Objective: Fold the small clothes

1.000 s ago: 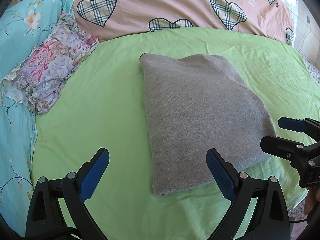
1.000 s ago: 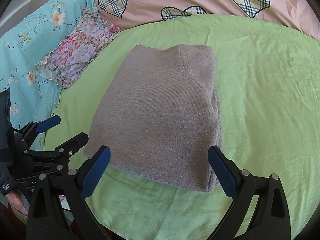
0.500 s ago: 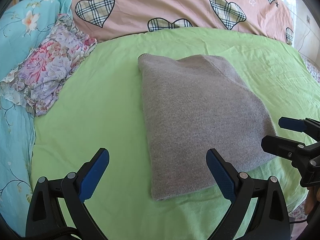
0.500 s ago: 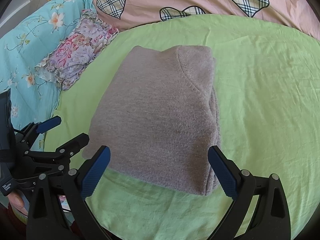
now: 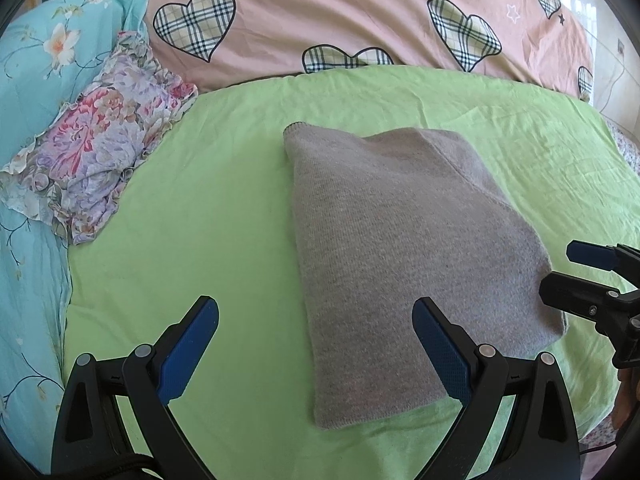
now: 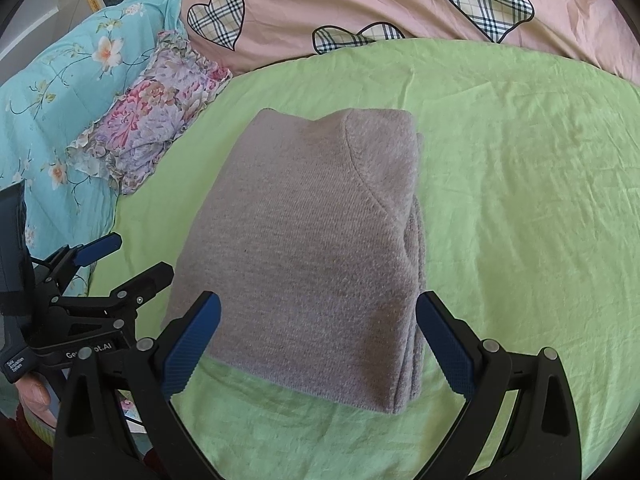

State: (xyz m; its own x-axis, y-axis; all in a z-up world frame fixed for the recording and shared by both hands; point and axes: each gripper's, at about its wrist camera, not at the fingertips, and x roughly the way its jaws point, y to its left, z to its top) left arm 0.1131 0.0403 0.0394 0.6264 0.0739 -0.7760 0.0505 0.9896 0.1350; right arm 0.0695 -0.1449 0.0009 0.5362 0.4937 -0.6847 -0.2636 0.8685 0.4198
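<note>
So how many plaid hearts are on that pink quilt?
4 in the left view: left, middle, right, far-right edge. More may be hidden.

I see a wrinkled lime-green bedsheet (image 5: pixel 240 200) | pink quilt with plaid hearts (image 5: pixel 320 16) behind | turquoise floral blanket (image 5: pixel 32 80) left | ruffled floral pillow (image 5: pixel 100 140) on it | daylight from bright window (image 5: pixel 576 4) far right

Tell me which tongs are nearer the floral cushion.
Left. The left tongs hang open off the grey folded sweater's left edge, on the floral cushion's side; the right tongs hang open over the sweater's near edge.
</note>
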